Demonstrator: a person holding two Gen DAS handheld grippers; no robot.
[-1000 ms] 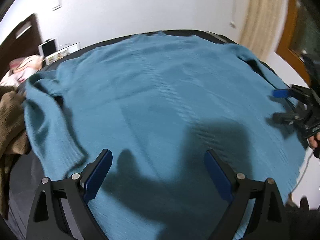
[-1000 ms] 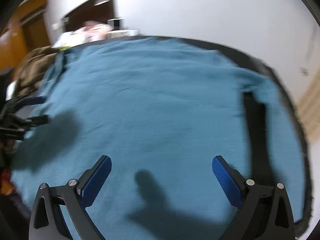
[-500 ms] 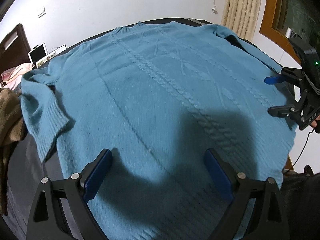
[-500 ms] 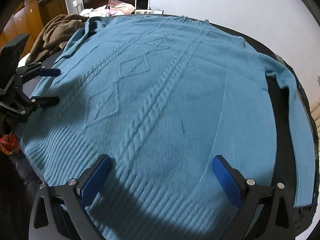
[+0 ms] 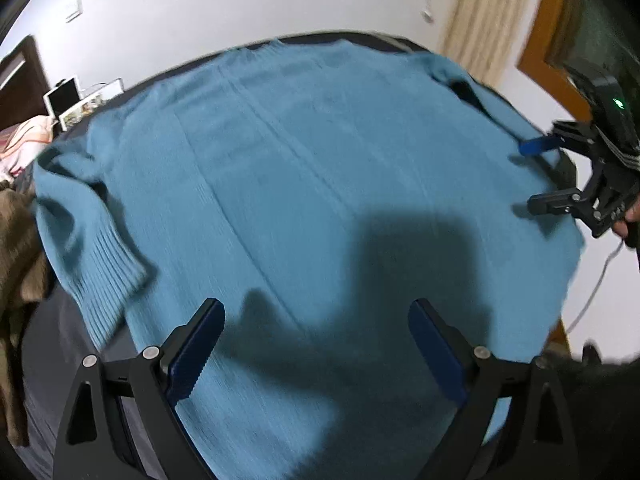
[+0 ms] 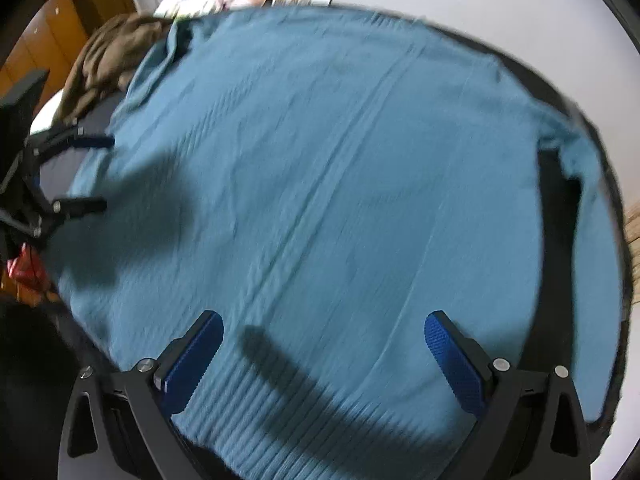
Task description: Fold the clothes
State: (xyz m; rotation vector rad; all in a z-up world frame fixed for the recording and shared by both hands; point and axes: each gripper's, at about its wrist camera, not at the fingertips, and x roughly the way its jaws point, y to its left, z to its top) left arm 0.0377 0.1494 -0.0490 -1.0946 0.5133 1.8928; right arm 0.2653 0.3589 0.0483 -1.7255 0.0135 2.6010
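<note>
A teal knit sweater (image 5: 304, 184) lies spread flat, front up, over a dark bed; it fills the right wrist view too (image 6: 340, 184). Its left sleeve (image 5: 100, 264) is folded back with the ribbed cuff showing, and the right sleeve (image 6: 588, 216) runs down the bed's right edge. My left gripper (image 5: 316, 344) hovers open above the lower hem, empty. My right gripper (image 6: 324, 356) hangs open over the ribbed hem, nothing between its blue pads. Each gripper shows in the other's view: the right one (image 5: 536, 176) at the sweater's right edge, the left one (image 6: 102, 172) at its left edge.
A brown garment (image 6: 108, 56) is heaped at the bed's left side, also seen as brown cloth (image 5: 16, 256). A dark headboard, pink bedding and a small white device (image 5: 66, 98) sit at the far end. A curtain (image 5: 484, 16) and wooden door frame stand right.
Both cameras have shifted and blurred with motion; the view has pulled back slightly and the sweater looks a little smaller. Both grippers stay open and empty, and the sweater lies as before.
</note>
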